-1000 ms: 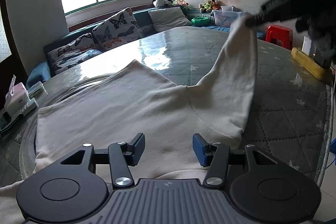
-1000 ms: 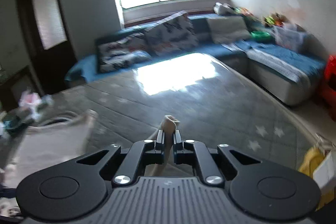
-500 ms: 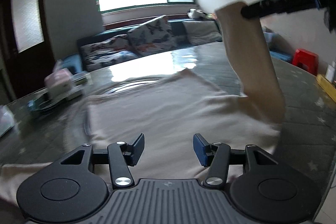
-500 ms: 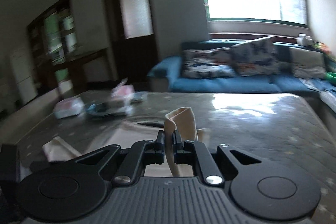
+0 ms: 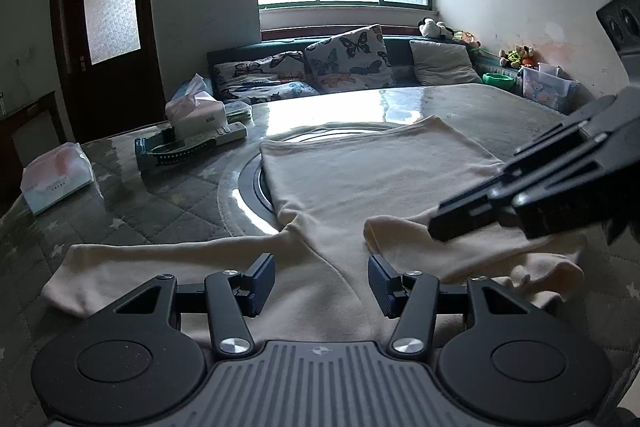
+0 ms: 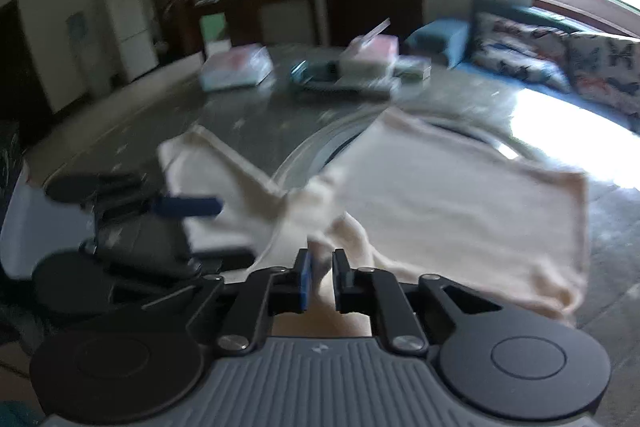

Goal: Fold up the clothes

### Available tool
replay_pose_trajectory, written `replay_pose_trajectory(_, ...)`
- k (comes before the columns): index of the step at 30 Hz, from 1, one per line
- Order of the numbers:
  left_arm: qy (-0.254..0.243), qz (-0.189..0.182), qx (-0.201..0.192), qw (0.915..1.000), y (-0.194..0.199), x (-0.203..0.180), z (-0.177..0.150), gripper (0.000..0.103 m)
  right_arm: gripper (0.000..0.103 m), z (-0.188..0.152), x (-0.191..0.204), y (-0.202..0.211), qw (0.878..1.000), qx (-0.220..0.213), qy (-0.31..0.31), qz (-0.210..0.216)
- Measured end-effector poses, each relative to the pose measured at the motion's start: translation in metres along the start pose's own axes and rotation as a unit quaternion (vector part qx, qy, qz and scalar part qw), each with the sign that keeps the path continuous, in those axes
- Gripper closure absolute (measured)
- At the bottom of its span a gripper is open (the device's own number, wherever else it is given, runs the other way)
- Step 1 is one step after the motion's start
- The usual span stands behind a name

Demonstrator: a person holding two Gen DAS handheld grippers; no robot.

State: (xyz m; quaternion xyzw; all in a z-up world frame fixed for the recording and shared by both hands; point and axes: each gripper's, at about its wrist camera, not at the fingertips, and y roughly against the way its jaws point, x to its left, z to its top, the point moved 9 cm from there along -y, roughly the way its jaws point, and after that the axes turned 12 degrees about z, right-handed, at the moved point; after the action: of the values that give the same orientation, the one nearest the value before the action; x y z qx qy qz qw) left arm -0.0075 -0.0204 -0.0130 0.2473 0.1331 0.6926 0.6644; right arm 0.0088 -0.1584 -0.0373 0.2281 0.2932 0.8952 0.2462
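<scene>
A cream long-sleeved top (image 5: 380, 167) lies flat on the quilted table (image 5: 160, 211). Its left sleeve (image 5: 160, 259) stretches out to the left. My left gripper (image 5: 321, 283) is open and empty, hovering over the near part of the top. My right gripper (image 6: 319, 279) is shut on the cuff of the right sleeve (image 5: 400, 231) and holds it low over the body of the top; it also shows in the left wrist view (image 5: 520, 199). In the right wrist view the top (image 6: 460, 203) is blurred.
Tissue packs (image 5: 56, 179) and a tissue box (image 5: 196, 111) sit at the table's far left beside a remote control (image 5: 192, 147). A sofa with butterfly cushions (image 5: 344, 63) stands behind the table. A round glass turntable rim (image 5: 240, 195) lies under the top.
My right gripper has carried the sleeve cuff from high at the right down and leftward over the body of the top. My left gripper has stayed open, its view swinging left.
</scene>
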Motion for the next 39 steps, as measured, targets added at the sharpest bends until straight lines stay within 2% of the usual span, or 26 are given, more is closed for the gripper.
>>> replay_pose_trajectory(5,-0.003,-0.013,-0.009,0.9999,0.005,-0.006,0.005,0.05,0.088,-0.006,-0.003,0.027,1.0,-0.009,0.003,-0.009)
replay_pose_trajectory(11,-0.026,-0.051,-0.004,0.9983,-0.002,-0.037,0.008,0.051,0.088,-0.03,-0.057,0.062,0.996,-0.004,-0.042,-0.079)
replay_pose_trajectory(17,-0.036,-0.06,0.03,0.9971,-0.018,-0.053,-0.001,0.056,0.088,-0.054,-0.095,0.085,0.989,-0.015,-0.086,-0.116)
replay_pose_trajectory(18,-0.034,-0.058,0.035,0.9971,-0.02,-0.053,-0.003,0.058,0.088,-0.056,-0.1,0.088,0.988,-0.019,-0.093,-0.119)
replay_pose_trajectory(20,-0.036,-0.062,0.041,0.9966,-0.022,-0.054,-0.005,0.073,0.088,-0.055,-0.107,0.091,0.987,-0.029,-0.101,-0.122)
replay_pose_trajectory(21,-0.037,-0.064,0.041,0.9965,-0.022,-0.056,-0.006,0.077,0.088,-0.054,-0.111,0.092,0.986,-0.034,-0.105,-0.124)
replay_pose_trajectory(23,-0.04,-0.062,0.034,0.9967,-0.021,-0.058,-0.005,0.093,0.088,-0.051,-0.116,0.092,0.986,-0.044,-0.107,-0.124)
replay_pose_trajectory(25,-0.043,-0.055,0.024,0.9973,-0.018,-0.057,-0.003,0.098,0.088,-0.046,-0.12,0.091,0.985,-0.053,-0.11,-0.124)
replay_pose_trajectory(30,-0.028,-0.047,0.0,0.9985,-0.007,-0.044,0.01,0.099,0.088,-0.039,-0.133,0.094,0.98,-0.076,-0.125,-0.132)
replay_pose_trajectory(34,-0.031,-0.032,0.012,0.9989,-0.012,-0.039,0.005,0.099,0.087,-0.048,-0.147,0.097,0.976,-0.078,-0.151,-0.139)
replay_pose_trajectory(39,-0.038,-0.033,0.02,0.9985,-0.013,-0.041,0.001,0.099,0.087,-0.059,-0.152,0.096,0.973,-0.083,-0.178,-0.124)
